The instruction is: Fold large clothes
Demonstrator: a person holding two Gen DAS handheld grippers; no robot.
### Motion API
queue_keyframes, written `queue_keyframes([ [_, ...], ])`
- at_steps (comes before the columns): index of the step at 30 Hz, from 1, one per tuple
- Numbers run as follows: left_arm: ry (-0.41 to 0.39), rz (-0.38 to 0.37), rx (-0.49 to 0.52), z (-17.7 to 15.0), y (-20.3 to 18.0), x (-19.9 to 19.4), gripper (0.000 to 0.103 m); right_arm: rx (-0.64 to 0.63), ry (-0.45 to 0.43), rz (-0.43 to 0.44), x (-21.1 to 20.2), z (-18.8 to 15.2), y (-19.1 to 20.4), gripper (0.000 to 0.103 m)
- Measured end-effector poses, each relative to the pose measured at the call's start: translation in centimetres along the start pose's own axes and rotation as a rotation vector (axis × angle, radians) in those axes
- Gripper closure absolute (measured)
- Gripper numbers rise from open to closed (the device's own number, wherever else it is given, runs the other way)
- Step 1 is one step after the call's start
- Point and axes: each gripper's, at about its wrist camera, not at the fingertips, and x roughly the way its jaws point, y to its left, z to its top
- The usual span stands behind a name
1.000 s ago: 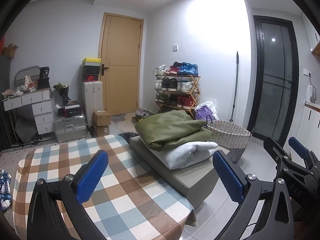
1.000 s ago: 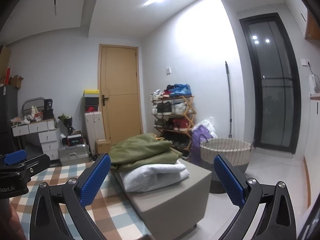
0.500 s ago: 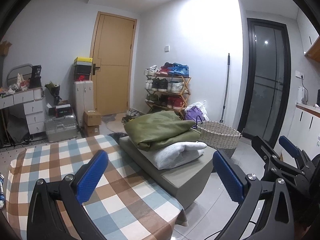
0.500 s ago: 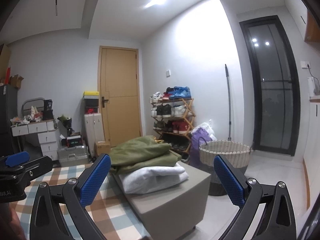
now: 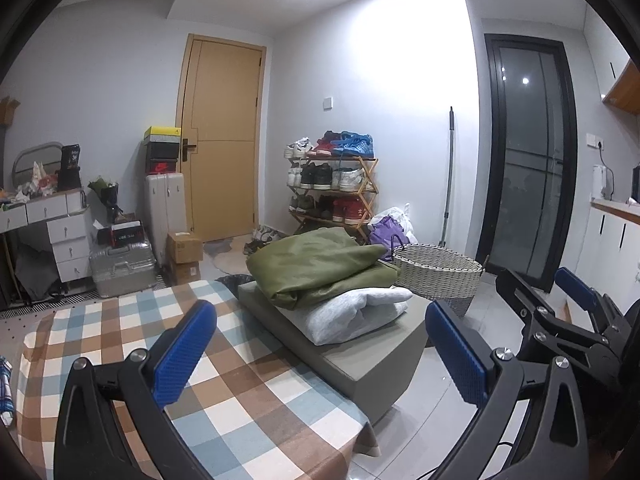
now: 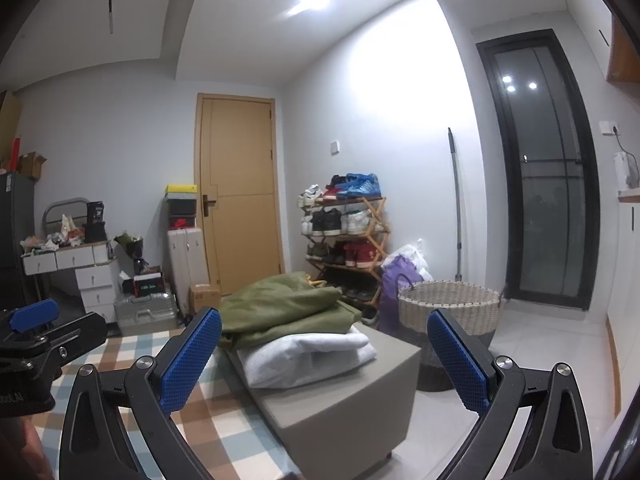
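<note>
Left gripper [image 5: 320,354] wide apart, holding nothing, above the checked tablecloth [image 5: 120,332]. At the table's right edge stands a grey ottoman [image 5: 360,356]; on it a folded green garment [image 5: 316,268] lies over a folded white garment [image 5: 352,314]. Wicker basket [image 5: 438,276] beyond. Right gripper [image 6: 324,360] also wide, holding nothing.

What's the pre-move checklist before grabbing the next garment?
1. Left gripper open, empty: ok.
2. Right gripper open, empty: ok.
3. Checked cloth bare where it shows, ready for folding: ok.
4. Green garment on top of white garment, stacked on ottoman: ok.
5. Unfolded garment in basket: cannot tell, inside hidden.
6. Grippers apart from each other: ok.
</note>
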Motion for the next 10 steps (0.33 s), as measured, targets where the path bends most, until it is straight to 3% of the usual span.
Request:
queue_keyframes([
  [10,-0.036,0.009,0.01,-0.05,0.05,-0.23,0.001,-0.007,0.009,0.001,0.37,0.08,0.18,0.0],
])
